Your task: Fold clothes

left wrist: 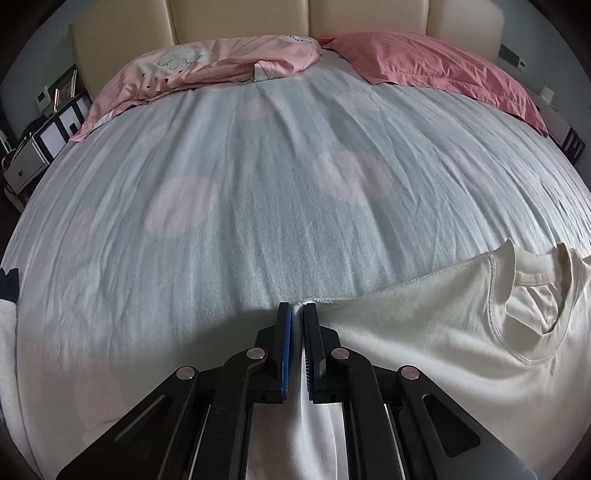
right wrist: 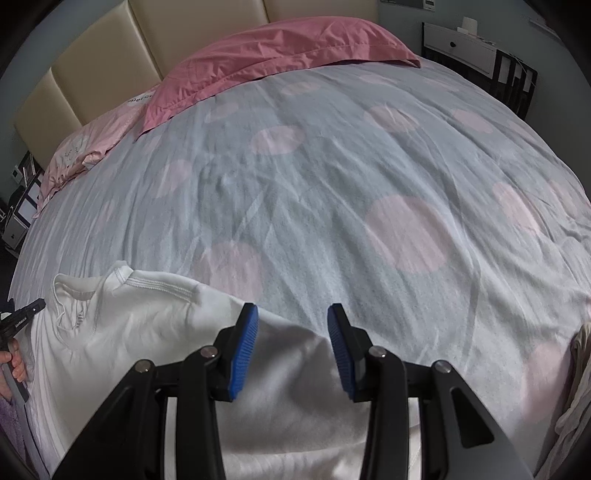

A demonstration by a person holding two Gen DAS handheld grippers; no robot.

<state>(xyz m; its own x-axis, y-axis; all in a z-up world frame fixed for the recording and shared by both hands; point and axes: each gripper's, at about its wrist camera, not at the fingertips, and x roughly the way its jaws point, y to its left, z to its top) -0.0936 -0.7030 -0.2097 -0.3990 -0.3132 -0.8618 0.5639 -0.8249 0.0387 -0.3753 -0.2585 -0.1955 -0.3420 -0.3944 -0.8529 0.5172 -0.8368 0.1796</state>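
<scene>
A white T-shirt [left wrist: 436, 332] lies spread on a bed, its ribbed collar [left wrist: 532, 280] just ahead and to the right of the left tongs [left wrist: 297, 308]. The left tongs are clenched on the shirt's hemmed edge, a sliver of white cloth pinched between the blue pads [left wrist: 286, 354], with more of the fabric running back beneath the black linkage. In the right wrist view the same shirt [right wrist: 155, 332] stretches from under the right tongs [right wrist: 291, 314] off to their left, collar facing away and to the left. The right tongs stand released, blue pads [right wrist: 243, 350] well apart, hovering over the shirt's near edge without gripping it; whether they touch the cloth cannot be told. At the far left of that view a hand [right wrist: 16, 363] holds the other tool's black handle beside the shirt.

Beyond both tongs spreads a creased pale-blue sheet [left wrist: 258, 206] with faint pink spots. At the far end, against a cream padded headboard [left wrist: 240, 18], sit a light-pink pillow [left wrist: 221, 62] printed with closed eyes, ahead and left of the left tongs, and a deeper pink pillow [left wrist: 436, 66], ahead and right. A white drawer unit [right wrist: 461, 51] stands off the bed's far right corner, seen from the right tongs.
</scene>
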